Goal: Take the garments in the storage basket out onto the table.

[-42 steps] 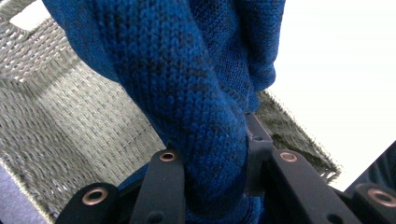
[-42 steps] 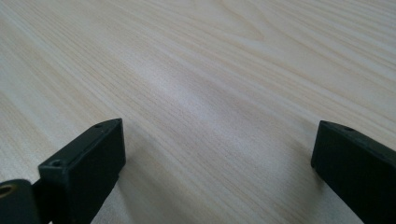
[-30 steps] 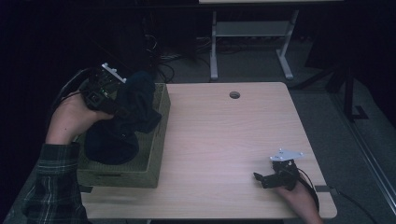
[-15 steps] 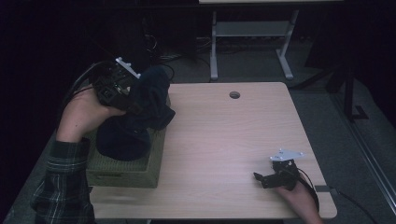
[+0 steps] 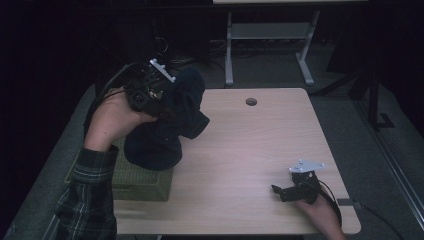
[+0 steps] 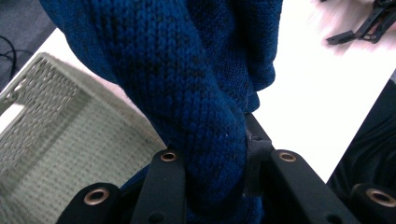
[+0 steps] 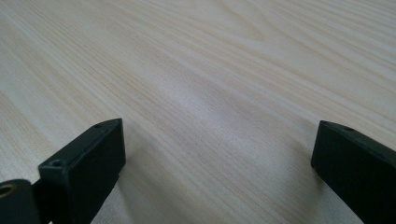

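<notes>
A dark blue knitted garment [image 5: 170, 122] hangs in the air over the table's left side, with my left gripper [image 5: 170, 102] shut on a thick fold of it. In the left gripper view the blue knit [image 6: 187, 84] is bunched between the two black jaws. The garment's lower part still droops onto the pale green woven basket [image 5: 130, 175] at the table's left edge. My right gripper [image 5: 282, 191] rests on the wooden table [image 5: 260, 145] near its front right corner. Its jaws stand wide apart over bare wood, my right gripper [image 7: 215, 163] holding nothing.
A round cable hole [image 5: 251, 101] sits near the table's far edge. Behind the table stands a white metal frame [image 5: 270, 45] on the dark floor. The basket's woven wall [image 6: 56, 140] lies below the garment in the left gripper view.
My left gripper has lifted the blue garment up and to the right, out of the basket and toward the table's middle. The right gripper has stayed in place.
</notes>
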The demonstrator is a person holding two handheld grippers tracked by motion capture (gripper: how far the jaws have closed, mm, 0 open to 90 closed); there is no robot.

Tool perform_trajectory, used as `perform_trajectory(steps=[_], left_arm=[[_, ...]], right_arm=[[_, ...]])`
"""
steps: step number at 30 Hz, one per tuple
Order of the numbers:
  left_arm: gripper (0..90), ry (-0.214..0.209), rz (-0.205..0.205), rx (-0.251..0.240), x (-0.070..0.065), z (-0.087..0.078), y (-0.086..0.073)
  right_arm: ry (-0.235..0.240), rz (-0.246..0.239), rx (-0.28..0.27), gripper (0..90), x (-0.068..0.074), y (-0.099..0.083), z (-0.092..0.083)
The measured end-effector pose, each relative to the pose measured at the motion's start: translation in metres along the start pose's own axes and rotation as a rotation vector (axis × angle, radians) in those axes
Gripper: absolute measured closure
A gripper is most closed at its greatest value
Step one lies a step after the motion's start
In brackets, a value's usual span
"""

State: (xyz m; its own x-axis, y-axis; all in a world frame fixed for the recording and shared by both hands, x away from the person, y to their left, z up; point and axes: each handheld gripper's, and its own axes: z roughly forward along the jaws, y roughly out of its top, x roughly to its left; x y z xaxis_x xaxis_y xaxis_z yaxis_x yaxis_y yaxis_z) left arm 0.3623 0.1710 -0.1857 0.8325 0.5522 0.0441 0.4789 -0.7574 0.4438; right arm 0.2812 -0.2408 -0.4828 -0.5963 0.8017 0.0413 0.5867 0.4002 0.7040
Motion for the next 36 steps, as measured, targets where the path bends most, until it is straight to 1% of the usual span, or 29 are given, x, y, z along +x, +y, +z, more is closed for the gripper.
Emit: perform_trajectory(steps=[2,5,12,17,26,30,36], left_arm=[[74.7,-0.003,0.016,0.005,-0.003,0.002,0.005],[74.8,-0.011,0.028,0.001,-0.009,0.007,0.012],[75.1,-0.045,0.062,0.001,-0.023,0.021,0.028],[75.2,-0.071,0.070,-0.016,-0.031,0.031,0.036],[75.4,-0.114,0.087,-0.003,-0.043,0.057,0.046],[75.7,-0.135,0.096,-0.008,-0.050,0.069,0.052],[76.1,-0.148,0.115,-0.014,-0.060,0.080,0.062]], right_arm=[[0.000,-0.001,-0.001,2.6,0.000,0.000,0.000],[0.001,0.001,0.000,2.6,0.000,0.000,0.000],[0.001,0.003,0.000,2.6,0.000,0.000,0.000],[0.000,0.001,0.000,2.6,0.000,0.000,0.000],[-0.001,-0.002,-0.001,2.6,0.000,0.000,0.000],[-0.001,-0.001,-0.001,2.6,0.000,0.000,0.000],[-0.002,-0.001,-0.001,2.6,0.000,0.000,0.000]])
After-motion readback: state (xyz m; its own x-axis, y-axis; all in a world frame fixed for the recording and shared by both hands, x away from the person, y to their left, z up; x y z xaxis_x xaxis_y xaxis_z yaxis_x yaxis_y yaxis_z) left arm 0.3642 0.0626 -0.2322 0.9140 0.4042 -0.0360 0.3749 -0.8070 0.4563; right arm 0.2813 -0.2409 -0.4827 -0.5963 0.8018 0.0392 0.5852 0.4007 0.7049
